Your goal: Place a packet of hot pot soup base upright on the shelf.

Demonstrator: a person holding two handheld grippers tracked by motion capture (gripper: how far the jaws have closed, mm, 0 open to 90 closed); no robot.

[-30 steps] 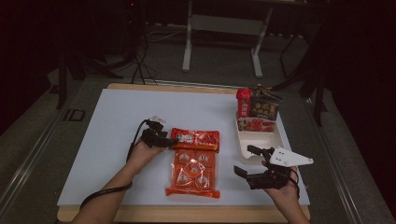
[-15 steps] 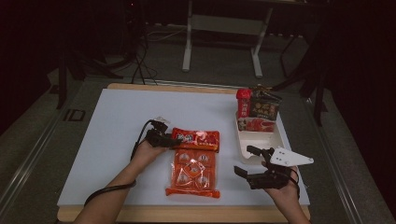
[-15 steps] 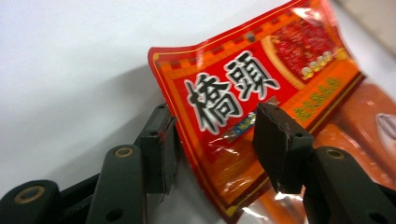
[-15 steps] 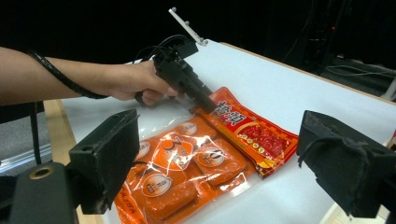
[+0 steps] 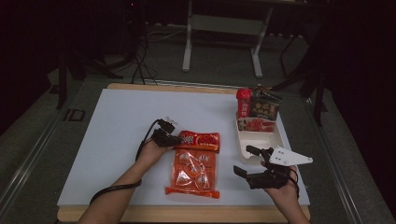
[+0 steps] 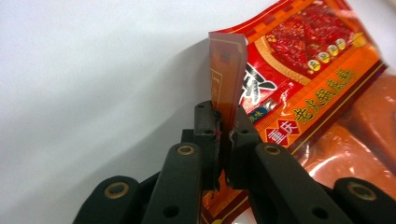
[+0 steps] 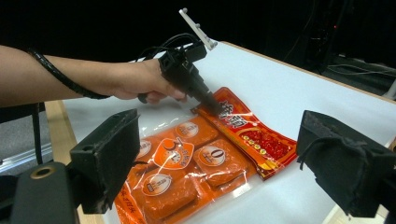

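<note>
A red sauce packet (image 5: 200,139) lies on the white table, its near edge overlapping a bigger orange pack of several pouches (image 5: 193,173). My left gripper (image 5: 171,138) is shut on the red packet's left end. In the left gripper view the jaws (image 6: 224,119) pinch the foil edge, and that corner of the red packet (image 6: 299,65) stands up between them. My right gripper (image 5: 245,160) is open to the right of the orange pack and holds nothing. Between its wide jaws (image 7: 224,158) I see the orange pack (image 7: 182,172), the red packet (image 7: 254,133) and the left gripper (image 7: 211,106).
A white tray (image 5: 271,142) stands at the right, just beyond my right gripper. Its far end holds a red can (image 5: 243,103), a dark packet (image 5: 264,106) and a red flat packet (image 5: 254,124). Bare table stretches to the left and far side.
My left gripper has moved right to the red packet's left end and shut on it. The right gripper has stayed still.
</note>
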